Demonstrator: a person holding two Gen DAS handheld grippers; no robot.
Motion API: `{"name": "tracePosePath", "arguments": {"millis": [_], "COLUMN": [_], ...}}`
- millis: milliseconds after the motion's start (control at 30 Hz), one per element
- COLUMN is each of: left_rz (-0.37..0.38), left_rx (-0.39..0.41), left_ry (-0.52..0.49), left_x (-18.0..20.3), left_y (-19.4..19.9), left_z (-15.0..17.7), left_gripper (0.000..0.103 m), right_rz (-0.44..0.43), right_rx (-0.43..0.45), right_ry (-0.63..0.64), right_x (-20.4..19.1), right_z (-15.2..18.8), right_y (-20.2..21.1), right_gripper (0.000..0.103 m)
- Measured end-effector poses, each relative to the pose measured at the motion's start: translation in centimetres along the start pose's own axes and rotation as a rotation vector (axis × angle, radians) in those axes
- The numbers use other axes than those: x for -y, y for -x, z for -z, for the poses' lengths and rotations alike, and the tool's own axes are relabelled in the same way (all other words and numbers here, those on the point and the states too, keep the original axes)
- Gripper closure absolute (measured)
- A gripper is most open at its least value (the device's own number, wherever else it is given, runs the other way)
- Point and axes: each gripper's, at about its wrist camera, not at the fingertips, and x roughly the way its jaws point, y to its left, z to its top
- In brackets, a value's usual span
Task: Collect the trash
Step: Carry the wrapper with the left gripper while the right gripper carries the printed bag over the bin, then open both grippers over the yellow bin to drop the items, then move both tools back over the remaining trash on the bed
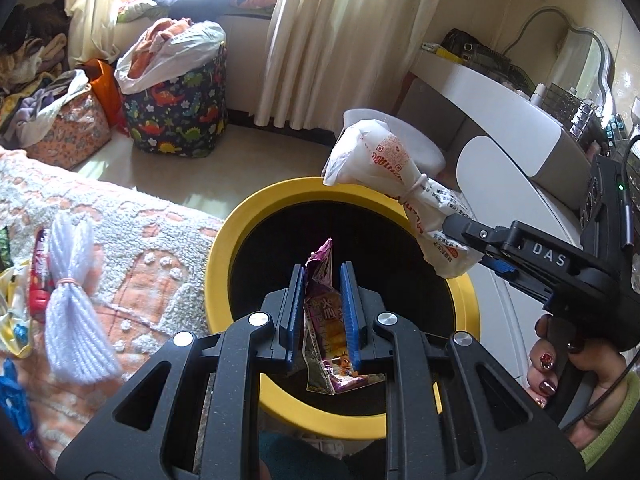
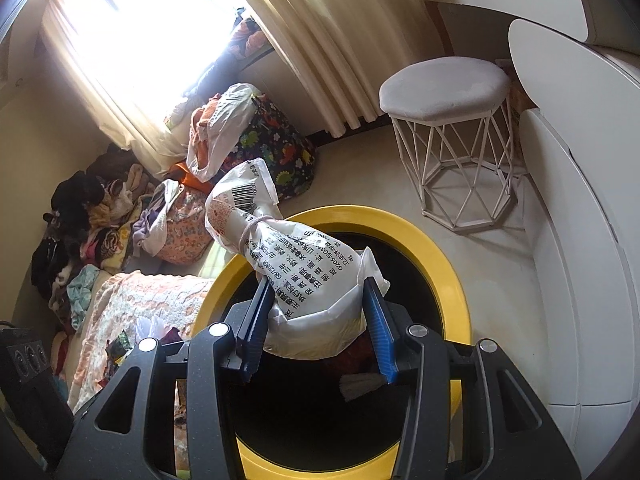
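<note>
A yellow-rimmed bin (image 1: 236, 220) with a black inside stands on the floor beside the bed; it also shows in the right wrist view (image 2: 440, 248). My left gripper (image 1: 323, 312) is shut on a purple snack wrapper (image 1: 324, 316) and holds it over the bin's opening. My right gripper (image 2: 316, 320) is shut on a white tied plastic bag (image 2: 304, 276) with printed text, held over the bin's far right rim. The bag (image 1: 384, 168) and the right gripper (image 1: 460, 236) also show in the left wrist view.
A bed with a peach blanket (image 1: 132, 232) lies left of the bin, with a white yarn bundle (image 1: 76, 300) and several wrappers (image 1: 38, 280) on it. A white stool (image 2: 452, 128), white dresser (image 2: 568, 200), dinosaur-print bag (image 1: 180, 112) and clothes piles (image 2: 100, 208) stand around.
</note>
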Motion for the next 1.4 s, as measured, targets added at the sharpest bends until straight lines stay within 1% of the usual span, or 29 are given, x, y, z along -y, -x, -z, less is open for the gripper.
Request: {"name": "tracePosePath", "arguments": {"millis": [200,233,300,333,367,400,433,467,500,533,567,700,833,1000,1133,1233,1400], "left_rz": [0.010,0.011,0.008,0.008,0.007,0.001,-0.009,-0.016,-0.021,-0.025,-0.035,-0.083,-0.133,-0.181,-0.223,-0.251,-0.278], "left_rx": [-0.021,-0.023,-0.026,-0.026,-0.022,-0.017,-0.013,-0.004,0.006,0.012,0.021,0.048,0.086,0.137,0.179,0.203,0.234], "left_ry": [0.014,0.015,0.022,0.028,0.033,0.035,0.037,0.040,0.044,0.046,0.049,0.055,0.049,0.066,0.067,0.086,0.116], "left_x": [-0.3,-0.5,-0.7,-0.8,-0.9,-0.9,-1.0,-1.0,-1.1,-1.2,-1.3,-1.7,-2.2,-3.3,-4.4,-5.4,-6.9], "left_y": [-1.4,-1.5,-1.6,-1.5,-1.3,-1.2,-0.9,-0.6,-0.2,0.0,0.4,1.9,3.7,6.2,8.0,9.1,10.7], "left_z": [-0.3,-0.3,-0.2,-0.2,-0.2,-0.2,-0.1,0.0,0.0,0.0,0.0,0.3,0.4,0.5,0.7,0.8,1.1], "left_gripper": [0.090,0.089,0.086,0.079,0.070,0.063,0.048,0.036,0.029,0.018,0.011,0.011,0.011,0.011,0.011,0.011,0.011], "right_rz": [0.016,0.016,0.011,0.006,0.004,0.003,0.003,0.003,0.005,0.004,0.001,-0.020,-0.046,-0.078,-0.097,-0.107,-0.135], "right_rx": [-0.033,-0.038,-0.052,-0.054,-0.052,-0.052,-0.050,-0.049,-0.047,-0.044,-0.041,-0.011,0.023,0.038,0.046,0.054,0.060], "right_ry": [-0.013,-0.018,-0.031,-0.039,-0.048,-0.055,-0.061,-0.065,-0.065,-0.064,-0.061,-0.035,0.024,0.084,0.119,0.143,0.175], "right_x": [0.3,0.3,0.5,0.7,0.8,0.9,1.0,1.0,0.9,0.8,0.7,-0.3,-2.2,-4.2,-5.7,-6.7,-8.0], "right_z": [0.3,0.3,0.3,0.3,0.3,0.3,0.3,0.3,0.4,0.4,0.5,0.4,0.5,0.9,1.2,1.4,1.9], "right_y": [-0.8,-0.9,-1.2,-1.3,-1.3,-1.3,-1.3,-1.3,-1.3,-1.3,-1.3,-1.0,-0.5,-0.3,-0.1,0.1,0.3], "right_gripper": [0.058,0.056,0.049,0.048,0.045,0.041,0.039,0.037,0.036,0.036,0.035,0.030,0.027,0.024,0.024,0.024,0.024]}}
